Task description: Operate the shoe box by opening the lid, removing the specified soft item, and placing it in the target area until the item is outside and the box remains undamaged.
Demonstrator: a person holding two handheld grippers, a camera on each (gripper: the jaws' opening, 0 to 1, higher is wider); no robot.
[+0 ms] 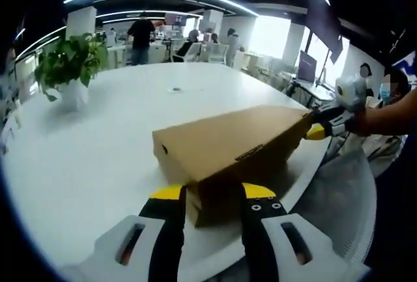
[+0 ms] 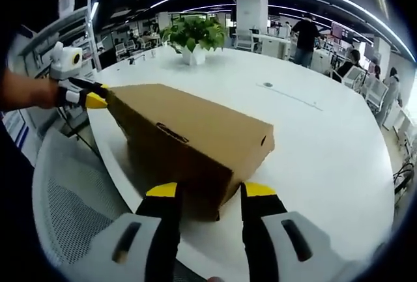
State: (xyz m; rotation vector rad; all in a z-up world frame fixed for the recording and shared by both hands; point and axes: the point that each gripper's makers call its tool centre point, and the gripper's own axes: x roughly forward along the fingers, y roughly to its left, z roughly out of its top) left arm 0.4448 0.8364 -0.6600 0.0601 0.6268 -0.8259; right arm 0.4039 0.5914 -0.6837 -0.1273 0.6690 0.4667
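My left claw (image 1: 213,194) stands with its jaws apart around one end corner of the closed shoe box (image 1: 228,148). My right claw (image 2: 210,192) is also apart, at the opposite end. The box lies near the edge of the white worktop (image 1: 98,139), with a potted plant (image 1: 70,67) further away.

White table (image 1: 98,165) — shoe box (image 1: 228,145), potted plant (image 1: 68,67)
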